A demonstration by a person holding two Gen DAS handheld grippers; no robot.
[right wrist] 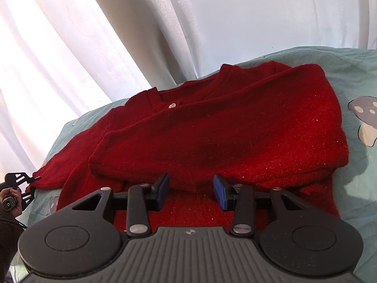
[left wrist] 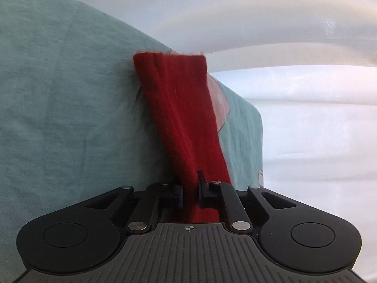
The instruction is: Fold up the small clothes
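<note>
A red knit cardigan (right wrist: pixel 223 122) with a pale button (right wrist: pixel 172 105) lies flat on a teal sheet (right wrist: pixel 353 169). One sleeve is folded across its body. My right gripper (right wrist: pixel 190 188) hovers open at the near edge of that folded sleeve, and its blue pads (right wrist: pixel 220 188) press on nothing. The other red sleeve (left wrist: pixel 179 108) runs away from my left gripper (left wrist: pixel 189 188), which is shut on its near end. In the right wrist view my left gripper (right wrist: pixel 33 184) shows at the far left on the sleeve's tip, with a hand (right wrist: pixel 10 202) behind it.
White curtains (right wrist: pixel 94 35) hang behind the bed's far edge. A mushroom print (right wrist: pixel 362 118) marks the sheet to the right of the cardigan. In the left wrist view the teal sheet (left wrist: pixel 59 94) fills the left side and ends at an edge on the right.
</note>
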